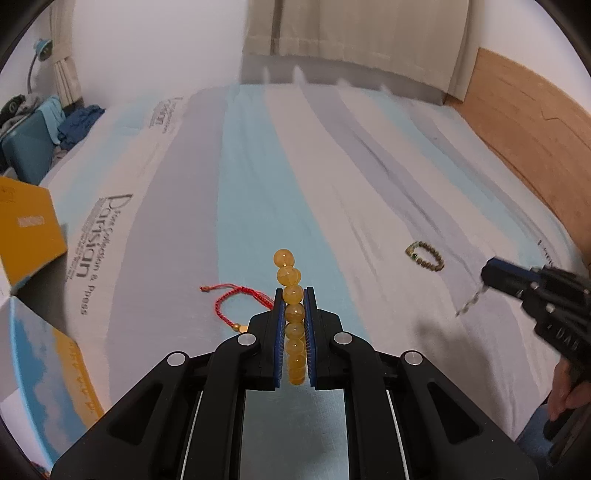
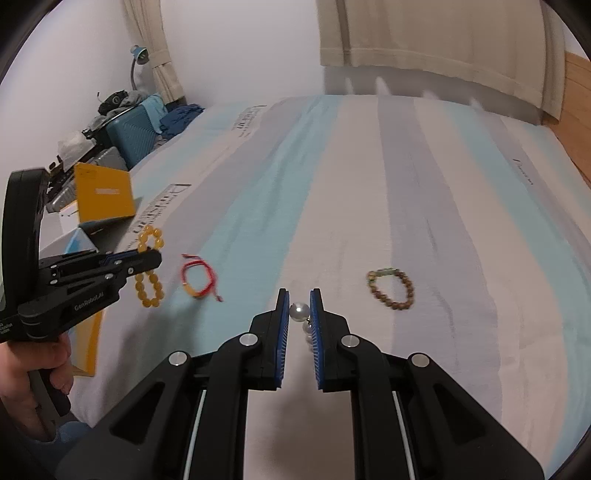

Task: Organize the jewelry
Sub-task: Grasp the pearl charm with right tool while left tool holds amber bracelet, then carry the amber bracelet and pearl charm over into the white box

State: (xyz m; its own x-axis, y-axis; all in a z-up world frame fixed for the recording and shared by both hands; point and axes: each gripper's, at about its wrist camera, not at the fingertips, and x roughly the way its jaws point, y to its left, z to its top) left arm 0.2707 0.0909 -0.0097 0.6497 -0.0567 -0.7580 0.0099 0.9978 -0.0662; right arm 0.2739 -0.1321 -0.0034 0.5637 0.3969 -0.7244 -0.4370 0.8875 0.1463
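Beyond the far left corner of the striped bedsheet [image 2: 369,184], a teal suitcase [image 2: 129,138] stands under a desk lamp [image 2: 139,55], beige curtains [image 2: 424,33] behind.

The left claw [image 1: 294,295] points downward, jaws nearly closed on what it holds. The right claw [image 2: 299,295] is likewise clamped and tilted down. A hand [image 2: 33,376] grips each handle.

Four bracelets out here: one yellow glassy bead bracelet [image 1: 291,314], one red woven cord bracelet [image 2: 199,278], one brown-green bead bracelet [image 2: 391,288], one white pearl piece [image 2: 301,314]. Two black grippers.
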